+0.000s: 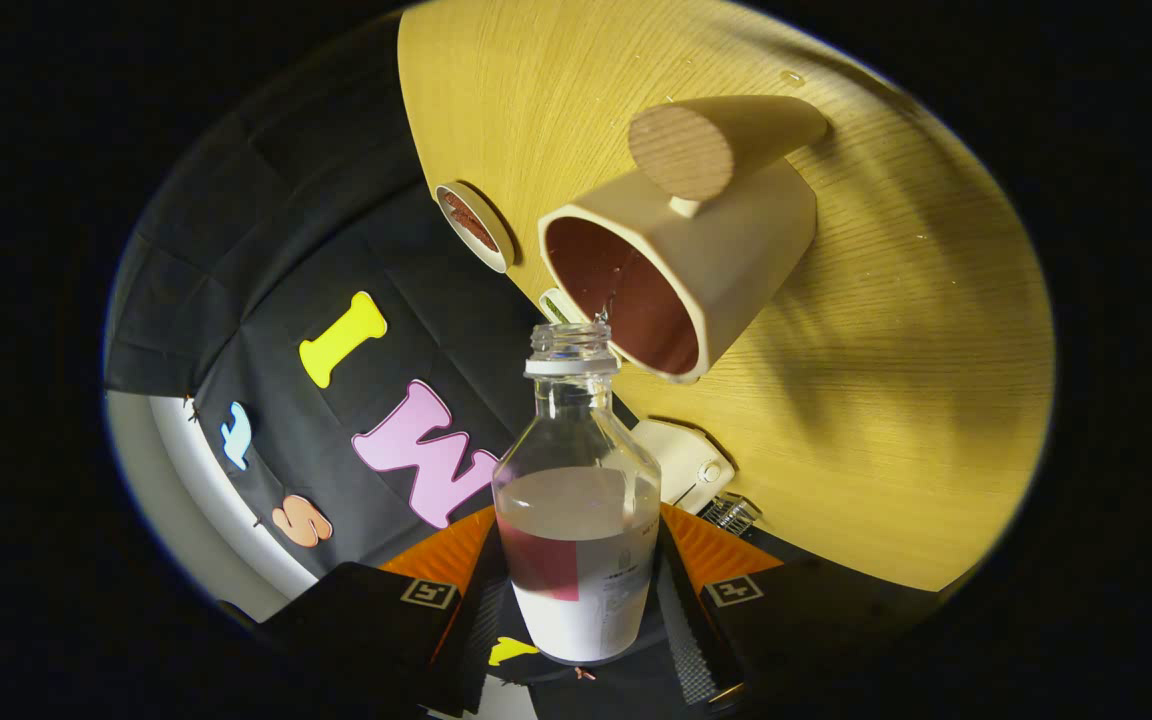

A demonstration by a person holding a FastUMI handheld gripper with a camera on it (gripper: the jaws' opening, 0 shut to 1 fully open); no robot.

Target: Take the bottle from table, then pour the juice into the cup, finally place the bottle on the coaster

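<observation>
Gripper [576,600]: both fingers clamped on the lower body of the bottle [578,500], one on each side of its label.

Bottle: clear glass, uncapped, held between the fingers, neck pointing straight ahead of them; partly filled with pale juice [576,505]. Its open mouth sits at the rim of the cup, and a thin thread of liquid runs from the mouth into the cup.

Cup [681,260]: cream outside, dark reddish inside, just beyond the bottle mouth and a little right of it; a round wooden knob handle on its side. Stands on the table.

Table [886,400]: light wood grain, ahead and to the right of the fingers; a few droplets on its surface beyond the cup.

Coaster [474,226]: small round disc, pale rim, reddish centre, on the table left of the cup, apart from it.

White fitting [681,455]: at the table's edge, just right of the bottle's shoulder.
</observation>
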